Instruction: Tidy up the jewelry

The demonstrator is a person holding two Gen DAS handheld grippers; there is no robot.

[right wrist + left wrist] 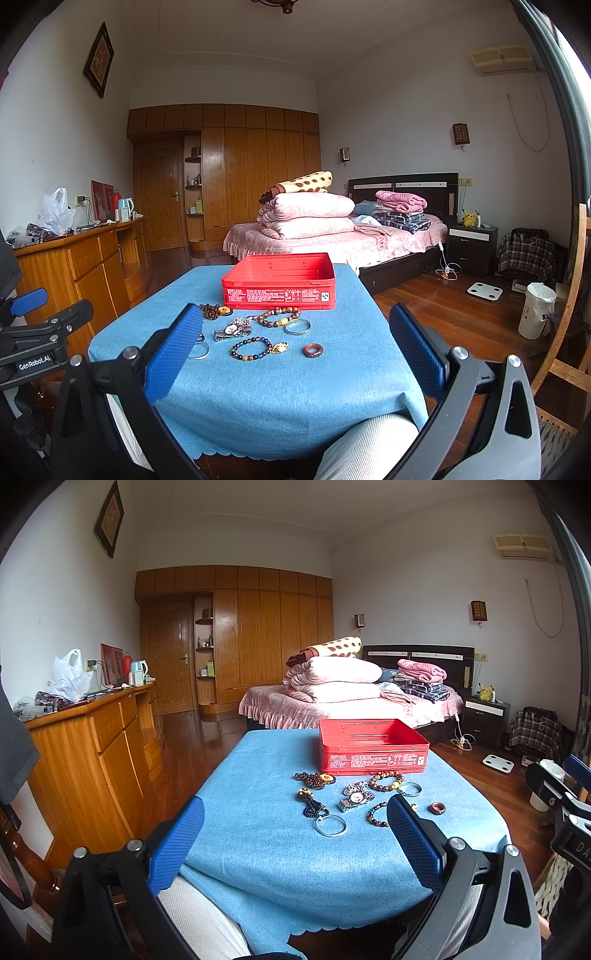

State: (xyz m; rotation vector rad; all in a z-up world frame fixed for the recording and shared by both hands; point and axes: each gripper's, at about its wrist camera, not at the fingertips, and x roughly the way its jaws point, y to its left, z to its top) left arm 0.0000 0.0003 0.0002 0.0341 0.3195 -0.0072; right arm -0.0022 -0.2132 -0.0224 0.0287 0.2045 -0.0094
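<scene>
Scattered on the blue-clothed tabletop [295, 387] just in front of the open red tin [279, 282]: a multicoloured bead bracelet [251, 348], a brown bead bracelet [279, 316], a dark reddish ring [313, 350], a silver bangle [297, 326], a watch [232, 329], a plain silver hoop [331, 825], dark bead strings [312, 805] and a beaded piece with a yellow pendant [316, 778]. All loose, some touching or overlapping, none yet inside the tin. Left tongs [295, 845] held back at the near edge with fingers wide apart and nothing between them; right tongs [295, 354] likewise spread and empty, hovering short of the pile. Likely trouble from here: snagging two tangled strands at once where watch and beads overlap, flicking the small ring off the cloth with a blunt pad, dragging the cloth itself and shifting everything, or nudging the light tin backward toward the far edge. White print on the tin's front panel too small to read, apart from a small square logo at its right end; "GenRobot.AI" legible on the left tongs body in the right wrist view. Beyond, a bed [332, 236] piled with folded quilts and a wooden wardrobe [240, 177].
</scene>
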